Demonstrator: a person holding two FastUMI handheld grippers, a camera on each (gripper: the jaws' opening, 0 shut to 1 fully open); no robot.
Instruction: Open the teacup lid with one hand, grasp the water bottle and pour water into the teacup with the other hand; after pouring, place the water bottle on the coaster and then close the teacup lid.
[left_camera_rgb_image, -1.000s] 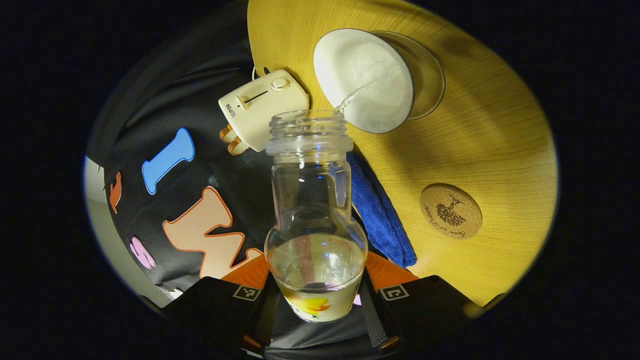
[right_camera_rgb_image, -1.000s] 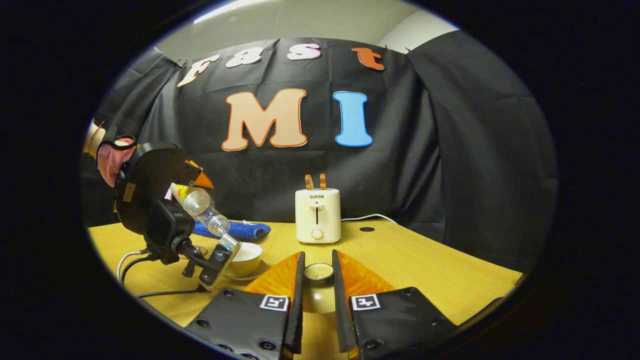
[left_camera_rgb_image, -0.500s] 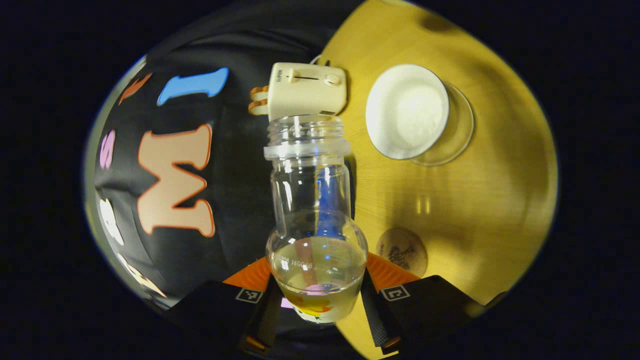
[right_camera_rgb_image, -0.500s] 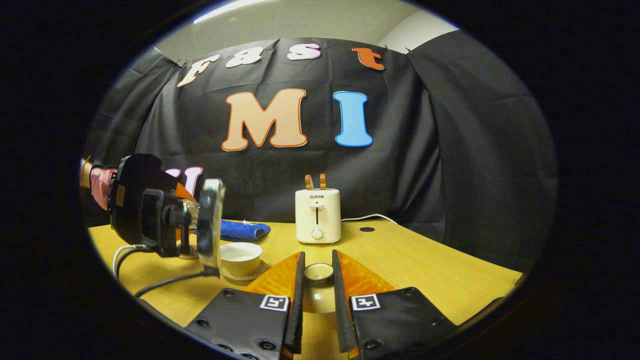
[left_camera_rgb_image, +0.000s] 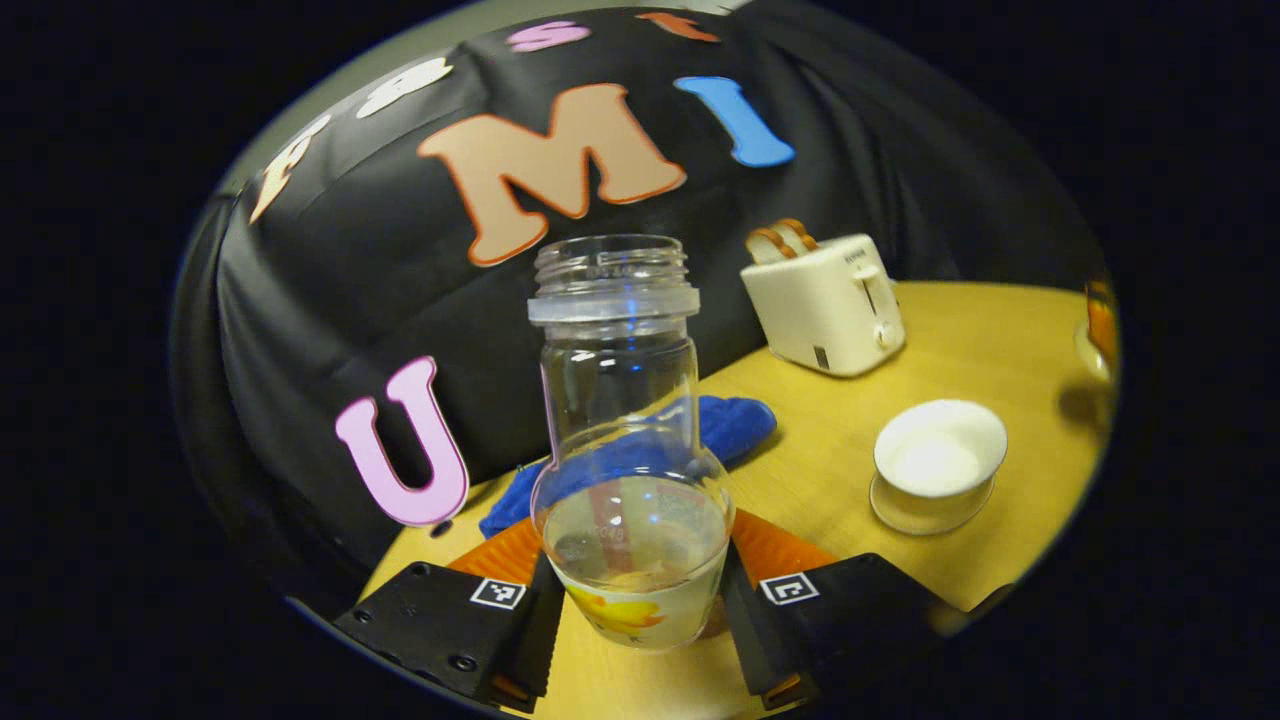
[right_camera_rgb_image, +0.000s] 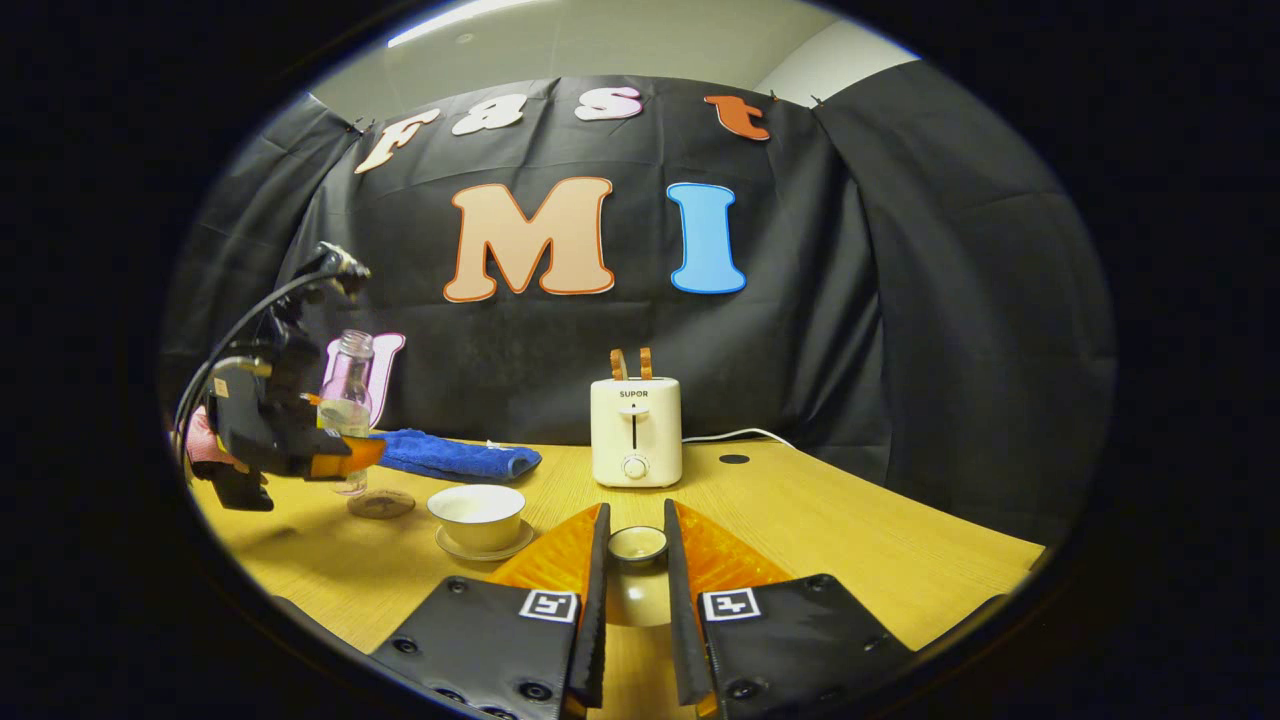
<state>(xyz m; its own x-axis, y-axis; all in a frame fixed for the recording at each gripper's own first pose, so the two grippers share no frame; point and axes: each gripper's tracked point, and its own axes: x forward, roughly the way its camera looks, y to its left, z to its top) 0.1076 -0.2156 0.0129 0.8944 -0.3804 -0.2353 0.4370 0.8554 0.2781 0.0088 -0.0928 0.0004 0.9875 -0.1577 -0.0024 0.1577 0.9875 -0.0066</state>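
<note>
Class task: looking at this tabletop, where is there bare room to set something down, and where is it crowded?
Free: the table right of the toaster out to its edge. Crowded: the left end, where teacup, coaster, blue towel and the bottle-holding left gripper cluster.

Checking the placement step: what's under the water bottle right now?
In the right gripper view, the water bottle sits upright in the left claw, with the cork coaster on the table just below. Contact between base and coaster cannot be told.

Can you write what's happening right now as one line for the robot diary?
stage: pouring done | left claw: holds clear glass water bottle upright above round cork coaster | right claw: holds small white teacup lid | white teacup: uncovered
</note>
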